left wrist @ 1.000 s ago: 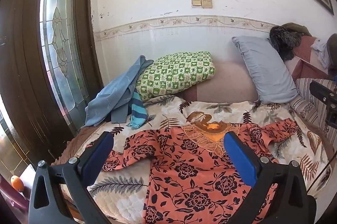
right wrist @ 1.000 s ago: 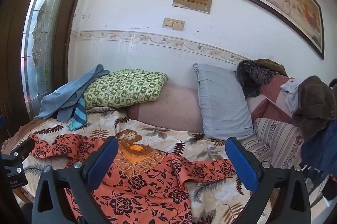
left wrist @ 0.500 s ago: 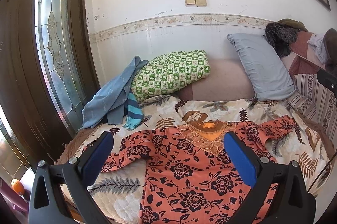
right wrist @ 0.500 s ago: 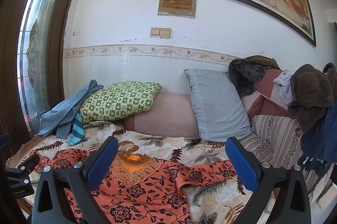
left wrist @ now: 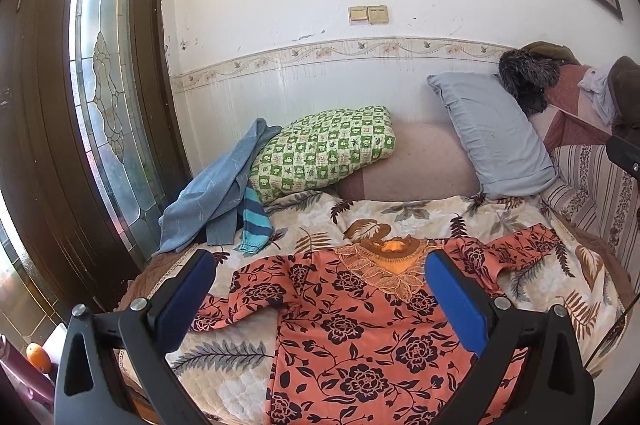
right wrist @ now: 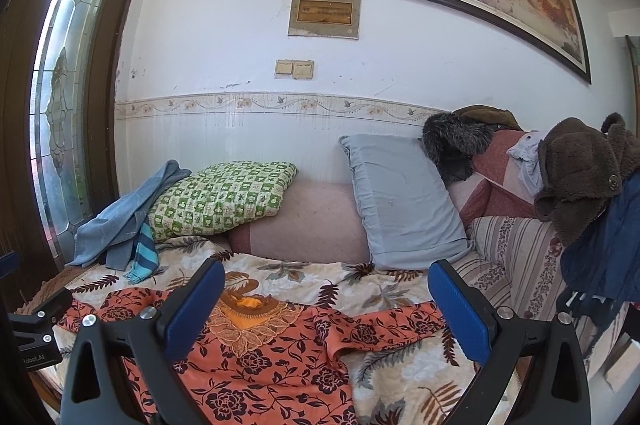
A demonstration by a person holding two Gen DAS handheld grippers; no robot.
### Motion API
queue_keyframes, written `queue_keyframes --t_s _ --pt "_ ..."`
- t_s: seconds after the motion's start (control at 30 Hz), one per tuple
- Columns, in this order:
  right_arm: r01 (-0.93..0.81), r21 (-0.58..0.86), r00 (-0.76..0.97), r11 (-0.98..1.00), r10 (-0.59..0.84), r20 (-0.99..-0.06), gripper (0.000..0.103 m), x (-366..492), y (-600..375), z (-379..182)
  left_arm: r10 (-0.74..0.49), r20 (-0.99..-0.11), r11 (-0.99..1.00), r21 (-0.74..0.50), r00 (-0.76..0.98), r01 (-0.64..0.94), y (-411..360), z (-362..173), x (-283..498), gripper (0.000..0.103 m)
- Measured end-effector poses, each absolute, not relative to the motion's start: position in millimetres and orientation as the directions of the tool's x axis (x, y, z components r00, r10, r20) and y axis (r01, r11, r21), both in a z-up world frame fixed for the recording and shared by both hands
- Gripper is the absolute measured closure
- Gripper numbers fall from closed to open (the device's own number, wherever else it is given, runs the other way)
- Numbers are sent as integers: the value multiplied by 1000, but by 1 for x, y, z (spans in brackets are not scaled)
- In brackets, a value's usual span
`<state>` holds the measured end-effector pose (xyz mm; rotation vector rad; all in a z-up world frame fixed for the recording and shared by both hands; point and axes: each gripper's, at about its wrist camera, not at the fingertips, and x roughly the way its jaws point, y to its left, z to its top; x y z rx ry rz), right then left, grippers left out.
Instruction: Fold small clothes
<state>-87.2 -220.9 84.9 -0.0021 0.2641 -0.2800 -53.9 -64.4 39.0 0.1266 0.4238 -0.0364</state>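
Note:
An orange dress with black flowers (left wrist: 360,325) lies flat and spread on the bed, neckline toward the wall, both sleeves out to the sides. It also shows in the right wrist view (right wrist: 280,353). My left gripper (left wrist: 320,273) is open and empty, held above the dress over its chest. My right gripper (right wrist: 326,281) is open and empty, held above the dress's right shoulder and sleeve. Neither touches the cloth.
A leaf-print bedspread (left wrist: 400,213) covers the bed. A green checked pillow (left wrist: 324,149), a grey pillow (left wrist: 492,133) and a blue garment pile (left wrist: 216,193) lie along the wall. A dark door (left wrist: 60,145) stands left. Coats and a brown hat (right wrist: 580,169) hang right.
Both grippers have drawn back and tilted up, so the dress sits lower in both views and more wall shows. The dress has not moved.

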Motion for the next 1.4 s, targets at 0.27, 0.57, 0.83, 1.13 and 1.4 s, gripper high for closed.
queue_keyframes --t_s 0.27,0.57,0.83,1.13,1.4 --pt "271 -25 933 962 -269 -240 0 -98 -221 95 -33 -404 990 116 914 86 -36 67 -53 0" --pt "277 -24 933 961 -275 -231 0 -111 -219 99 -66 -395 987 110 916 118 -31 67 -58 0" --pt "272 -20 935 962 -269 -230 0 -114 -220 100 -63 -393 984 127 917 122 -27 66 -63 0" --pt "270 0 934 963 -261 -245 0 -106 -236 91 -52 -393 979 161 918 125 -46 62 -55 0" --pt "287 -3 929 958 -280 -242 0 -100 -247 82 -47 -427 975 175 903 133 -57 48 -42 0"
